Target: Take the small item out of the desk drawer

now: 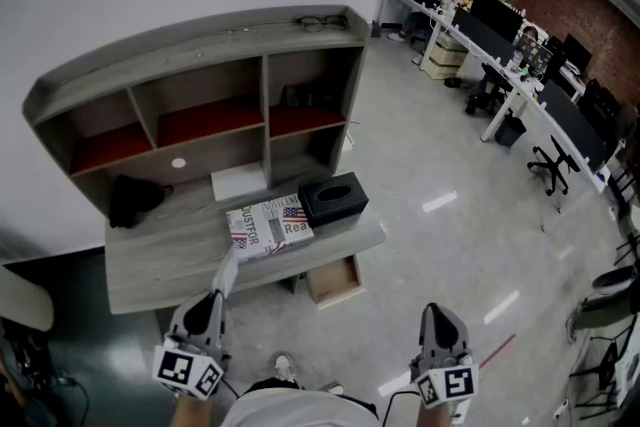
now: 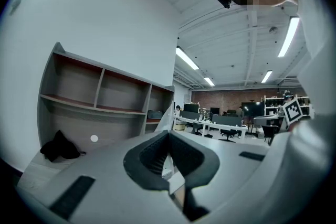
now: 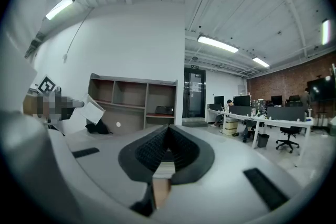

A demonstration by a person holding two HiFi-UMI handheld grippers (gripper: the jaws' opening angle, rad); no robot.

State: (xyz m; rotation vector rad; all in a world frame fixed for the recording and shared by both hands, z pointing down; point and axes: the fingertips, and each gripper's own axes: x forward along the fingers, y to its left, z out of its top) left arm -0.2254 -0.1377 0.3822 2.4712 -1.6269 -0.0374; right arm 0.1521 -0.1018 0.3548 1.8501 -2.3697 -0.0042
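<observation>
My left gripper (image 1: 215, 301) hovers at the desk's front edge, shut on a small flat white item (image 1: 227, 272) that sticks up from its jaws. In the left gripper view that white item (image 2: 167, 116) rises from between the closed pads of the left gripper (image 2: 168, 136). The right gripper view also shows the left gripper (image 3: 68, 104) holding the white item (image 3: 94, 110) in the air. The wooden drawer (image 1: 335, 280) stands pulled open under the grey desk (image 1: 150, 260). To the right my right gripper (image 1: 441, 317) hangs over the floor, shut and with nothing in it (image 3: 168, 132).
On the desk lie a newspaper-print box (image 1: 268, 225), a black tissue box (image 1: 333, 198), a white box (image 1: 238, 182) and a black bag (image 1: 135, 200). A shelf hutch (image 1: 200, 85) backs the desk, glasses (image 1: 322, 21) on top. Office desks with monitors (image 1: 500, 35) stand far right.
</observation>
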